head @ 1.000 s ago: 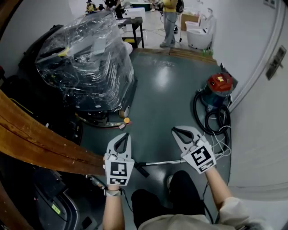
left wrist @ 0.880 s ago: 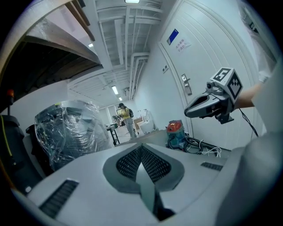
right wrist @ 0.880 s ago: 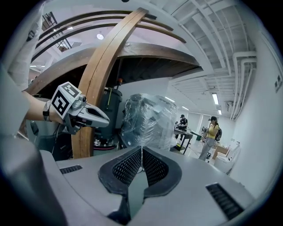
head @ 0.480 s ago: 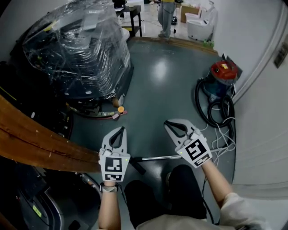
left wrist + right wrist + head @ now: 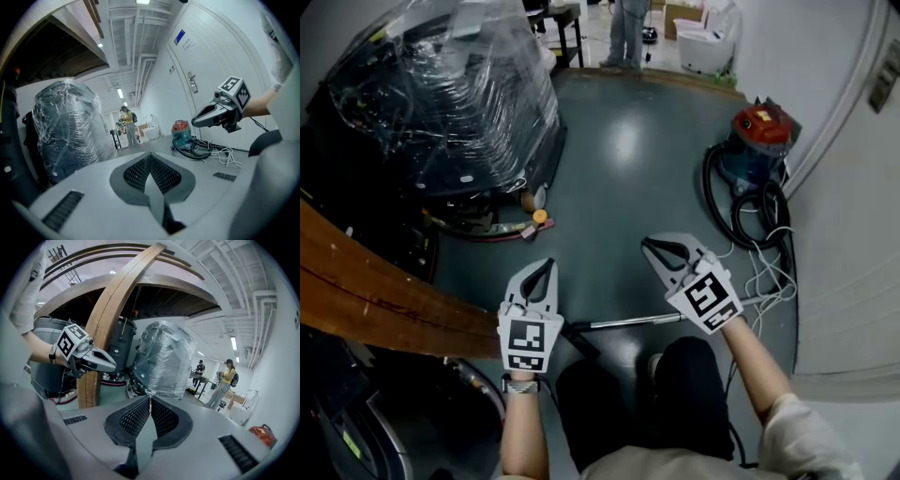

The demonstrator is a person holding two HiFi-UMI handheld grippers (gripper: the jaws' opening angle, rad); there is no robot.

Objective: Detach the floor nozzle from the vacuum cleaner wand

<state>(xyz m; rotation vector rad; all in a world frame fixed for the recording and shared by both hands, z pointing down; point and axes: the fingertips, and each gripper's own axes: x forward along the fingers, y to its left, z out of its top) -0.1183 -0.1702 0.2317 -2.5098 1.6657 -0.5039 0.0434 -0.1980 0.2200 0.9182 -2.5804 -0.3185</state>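
Head view: wrapped load (image 5: pixel 441 94), wooden beam (image 5: pixel 375 291), red vacuum (image 5: pixel 757 141) around the wand (image 5: pixel 628 322).

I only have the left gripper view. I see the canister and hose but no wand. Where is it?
Observer: The wand lies flat on the floor, running crosswise between the left gripper and the right gripper.
Operator: Is the right gripper on it?
Observer: No. Its jaws are together with nothing between them.
Operator: Which end has the nozzle?
Observer: A dark piece sits at the wand's left end. I can't tell if it's the nozzle.
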